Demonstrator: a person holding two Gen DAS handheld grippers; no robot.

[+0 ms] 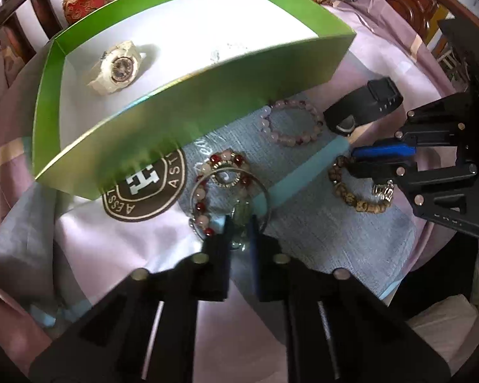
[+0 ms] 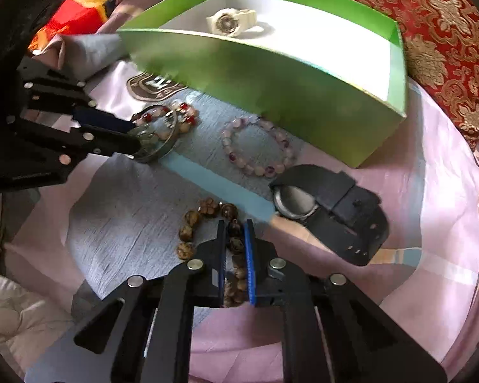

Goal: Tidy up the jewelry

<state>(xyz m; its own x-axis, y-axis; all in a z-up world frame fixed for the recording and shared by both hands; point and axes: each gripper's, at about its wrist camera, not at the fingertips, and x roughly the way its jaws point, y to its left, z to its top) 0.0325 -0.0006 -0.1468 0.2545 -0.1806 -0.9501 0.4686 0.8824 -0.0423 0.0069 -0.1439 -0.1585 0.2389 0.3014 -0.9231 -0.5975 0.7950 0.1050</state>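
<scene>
Jewelry lies spread on a grey-blue cloth just in front of the green box, and both grippers are down among it. Inside the box, on its white floor, sits a cream watch, alone near the far wall. Against the box's near wall rests a pale pink bead bracelet; just beside that, away from the box, lies a black watch with its strap curled. The left gripper has its fingers pinched onto a greenish glass bangle, near the box's left front corner; that bangle overlaps a red-and-pink bead bracelet lying next to a round brown logo that is partly tucked under the box. The right gripper sits farther out from the box, fingers closed narrowly around a strand of the brown wooden bead bracelet, beads visible between the blue pads. Behind the box rises a red and gold patterned cushion.
</scene>
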